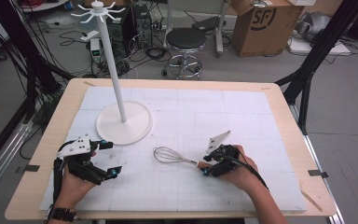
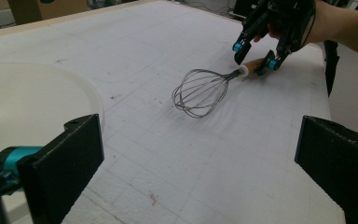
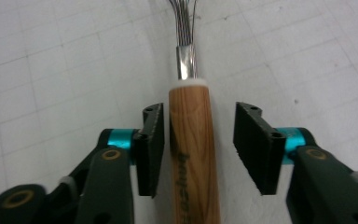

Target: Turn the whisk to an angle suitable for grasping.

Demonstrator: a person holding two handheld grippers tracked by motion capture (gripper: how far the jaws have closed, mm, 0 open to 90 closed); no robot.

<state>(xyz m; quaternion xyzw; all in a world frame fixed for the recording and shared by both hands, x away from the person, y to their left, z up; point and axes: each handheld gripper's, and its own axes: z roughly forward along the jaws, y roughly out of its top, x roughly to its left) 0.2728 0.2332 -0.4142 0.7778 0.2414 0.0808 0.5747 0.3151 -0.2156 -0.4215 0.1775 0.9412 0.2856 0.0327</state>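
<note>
A wire whisk [image 1: 170, 156] with a wooden handle lies flat on the white foam board, its wire head pointing left. My right gripper [image 1: 206, 164] reaches over the handle from the right, one jaw on each side. In the right gripper view the handle [image 3: 193, 140] lies between the pads; the left pad is very close and the right pad stands apart with a clear gap. The left gripper view shows the whisk [image 2: 200, 92] and the right gripper [image 2: 255, 57] farther off. My left gripper [image 1: 112, 157] rests at the board's left, wide open with nothing between its jaws [image 2: 200, 158].
A white hook stand [image 1: 123, 123] with a round base, tall pole and hooked top stands at the back left, its base [image 2: 37, 93] just beside my left gripper. Beyond the table are a stool [image 1: 185, 39], a cardboard box [image 1: 261, 23] and floor cables.
</note>
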